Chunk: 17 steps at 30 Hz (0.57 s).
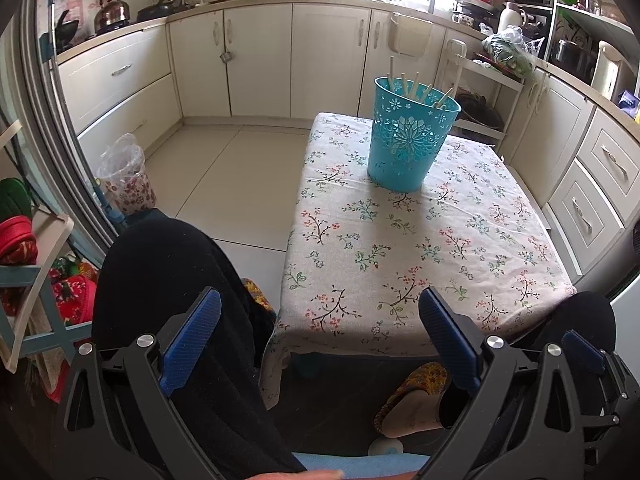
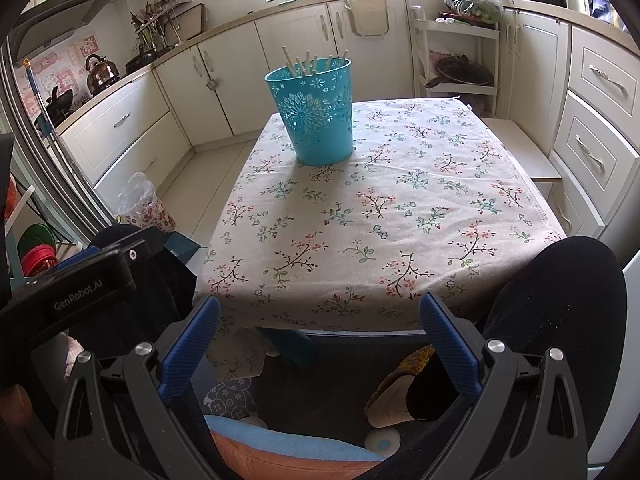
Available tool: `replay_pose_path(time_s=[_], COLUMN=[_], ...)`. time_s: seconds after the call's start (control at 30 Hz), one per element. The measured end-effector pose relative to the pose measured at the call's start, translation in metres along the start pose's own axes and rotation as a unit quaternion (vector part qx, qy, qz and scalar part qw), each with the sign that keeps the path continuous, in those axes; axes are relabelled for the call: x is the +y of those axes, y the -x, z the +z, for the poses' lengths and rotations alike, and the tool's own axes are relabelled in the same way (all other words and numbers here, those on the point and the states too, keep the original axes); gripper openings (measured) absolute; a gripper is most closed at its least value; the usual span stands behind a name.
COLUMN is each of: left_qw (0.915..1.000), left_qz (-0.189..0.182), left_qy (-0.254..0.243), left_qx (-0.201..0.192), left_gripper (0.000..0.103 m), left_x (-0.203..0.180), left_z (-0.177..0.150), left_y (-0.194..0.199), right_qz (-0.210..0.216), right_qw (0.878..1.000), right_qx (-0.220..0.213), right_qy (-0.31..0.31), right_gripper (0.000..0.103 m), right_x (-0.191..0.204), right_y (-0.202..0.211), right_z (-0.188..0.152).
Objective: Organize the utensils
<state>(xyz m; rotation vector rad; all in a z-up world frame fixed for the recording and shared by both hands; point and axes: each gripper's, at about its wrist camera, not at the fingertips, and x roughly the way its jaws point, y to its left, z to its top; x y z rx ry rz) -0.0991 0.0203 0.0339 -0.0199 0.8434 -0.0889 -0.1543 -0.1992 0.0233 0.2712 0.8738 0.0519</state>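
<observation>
Both tongs are spread wide and hold nothing: the left tongs (image 1: 320,340) hang low over the near edge of the desk (image 1: 460,248), above the person's knees, and the right tongs (image 2: 320,344) sit in much the same low spot just beside them, their blue pads (image 2: 192,344) well apart with only floor and a slippered foot between them.

The task's things, a bunch of pale chopsticks (image 1: 416,86), stand in the teal perforated basket (image 1: 408,144), leaning at mixed angles with their tops poking over the rim. In the right wrist view the chopsticks (image 2: 312,65) fan out the same way from the basket (image 2: 316,120). The basket stands upright on the floral cloth at the far part of the desk, well apart from both tongs, ahead of them and higher in each view; it lies somewhat to the right of the left tongs' line and slightly left of the right tongs' line. No loose utensil shows on the cloth.

As for risks, I judge the basket light and rather tall, so a reach that catches the rim or drags on one slanted stick could tip it and spill the lot. The sticks are thin and smooth, so a pinch near a tip may let one swivel or slip out. The loose cloth could also bunch and slide the basket if a tong rakes across it.
</observation>
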Motion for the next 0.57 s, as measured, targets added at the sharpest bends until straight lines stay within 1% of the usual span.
replay_pose_path(time_s=[0.07,0.2,0.4,0.57], left_qw=[1.0000,0.9996,0.9997,0.9997], left_qz=[-0.002,0.009,0.000,-0.010], left_qy=[-0.002,-0.014,-0.022,-0.023], left_qx=[-0.008,-0.021,-0.013,0.001], left_gripper=[0.095,0.095,0.095,0.095], left_x=[0.000,-0.006,-0.008,-0.008], left_z=[0.004,0.014,0.026,0.028], left_y=[-0.002,-0.007,-0.021,-0.033], right_qz=[-0.002,-0.013,-0.018,-0.023], right_qw=[1.000,1.000,1.000,1.000], right_qx=[-0.002,-0.014,-0.011,-0.011], right_qy=[-0.001,-0.002,-0.007,-0.007], right_gripper=[0.095,0.095,0.095,0.095], right_x=[0.000,-0.003,-0.008,-0.010], right_y=[-0.002,-0.005,-0.013,-0.017], right_z=[0.001,0.006,0.011,0.013])
